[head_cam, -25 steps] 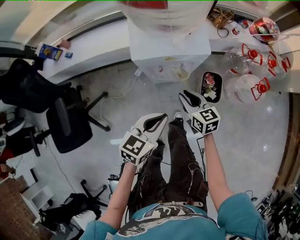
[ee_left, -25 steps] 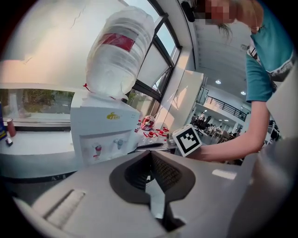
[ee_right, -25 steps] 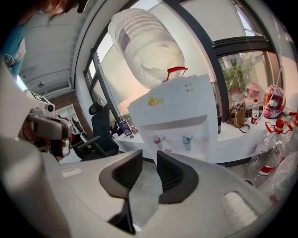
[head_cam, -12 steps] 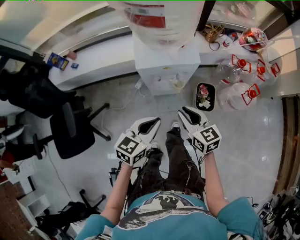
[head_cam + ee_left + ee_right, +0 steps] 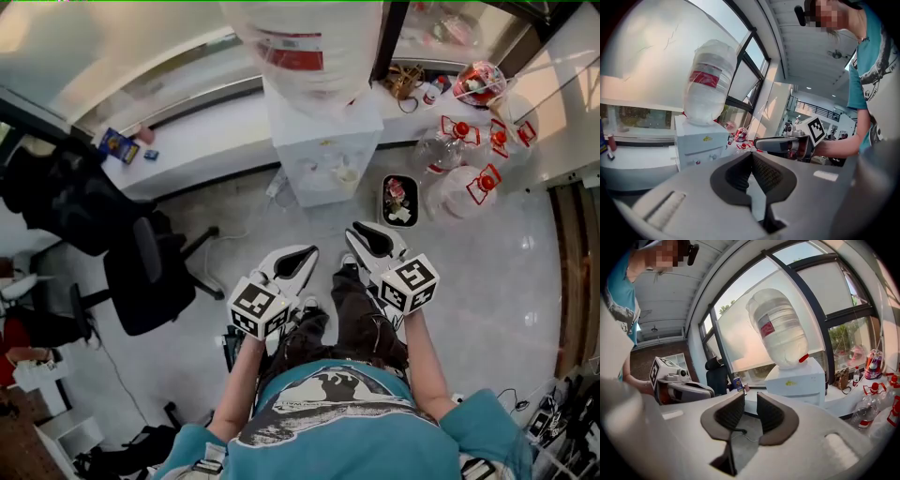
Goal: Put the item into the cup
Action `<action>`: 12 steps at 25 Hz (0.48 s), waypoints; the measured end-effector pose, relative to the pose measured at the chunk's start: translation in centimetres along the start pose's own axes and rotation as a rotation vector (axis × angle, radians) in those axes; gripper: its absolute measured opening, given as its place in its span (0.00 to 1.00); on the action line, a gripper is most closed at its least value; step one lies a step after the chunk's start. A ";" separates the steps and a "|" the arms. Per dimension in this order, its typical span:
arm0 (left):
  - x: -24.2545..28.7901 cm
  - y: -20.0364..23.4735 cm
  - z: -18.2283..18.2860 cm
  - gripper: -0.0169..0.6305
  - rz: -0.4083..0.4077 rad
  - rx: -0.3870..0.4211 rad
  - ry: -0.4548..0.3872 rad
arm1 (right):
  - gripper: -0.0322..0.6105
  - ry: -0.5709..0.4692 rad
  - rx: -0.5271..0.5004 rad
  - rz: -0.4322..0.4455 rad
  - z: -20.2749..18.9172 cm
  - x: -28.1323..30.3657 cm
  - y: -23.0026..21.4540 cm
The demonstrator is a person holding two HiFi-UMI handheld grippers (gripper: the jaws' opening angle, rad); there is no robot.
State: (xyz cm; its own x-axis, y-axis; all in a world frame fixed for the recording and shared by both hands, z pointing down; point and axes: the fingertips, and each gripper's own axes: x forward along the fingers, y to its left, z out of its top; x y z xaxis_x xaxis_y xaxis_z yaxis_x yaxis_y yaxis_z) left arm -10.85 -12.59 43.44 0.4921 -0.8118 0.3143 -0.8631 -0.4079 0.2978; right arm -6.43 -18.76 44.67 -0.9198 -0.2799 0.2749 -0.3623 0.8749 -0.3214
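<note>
Water dispenser (image 5: 323, 159), black office chair (image 5: 141, 277), waste bin (image 5: 384, 208)

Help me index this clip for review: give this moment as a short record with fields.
setting: person stands on a tiled floor, facing a water dispenser
left gripper: shut, nothing between the jaws
right gripper: open, nothing between the jaws, which have just been closing
right of dispenser: bin and jugs with red caps
left of person: chair
task things: none made out
</note>
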 end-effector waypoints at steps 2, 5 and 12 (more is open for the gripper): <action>-1.1 -0.6 0.0 0.05 -0.012 0.004 -0.010 | 0.16 -0.009 -0.007 -0.001 0.5 -0.1 1.4; -2.8 -1.4 -0.2 0.05 -0.031 0.002 -0.025 | 0.16 -0.020 -0.025 -0.017 0.6 -0.7 3.4; -7.1 -2.8 -2.4 0.04 -0.075 -0.009 -0.027 | 0.13 -0.033 -0.011 -0.045 -0.6 -1.9 8.6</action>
State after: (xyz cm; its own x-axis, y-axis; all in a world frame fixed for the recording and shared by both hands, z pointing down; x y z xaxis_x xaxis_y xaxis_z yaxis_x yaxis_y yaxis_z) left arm -11.65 -4.70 42.51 0.5521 -0.7902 0.2661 -0.8226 -0.4643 0.3282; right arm -7.66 -10.48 41.93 -0.9074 -0.3315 0.2583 -0.4015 0.8654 -0.2997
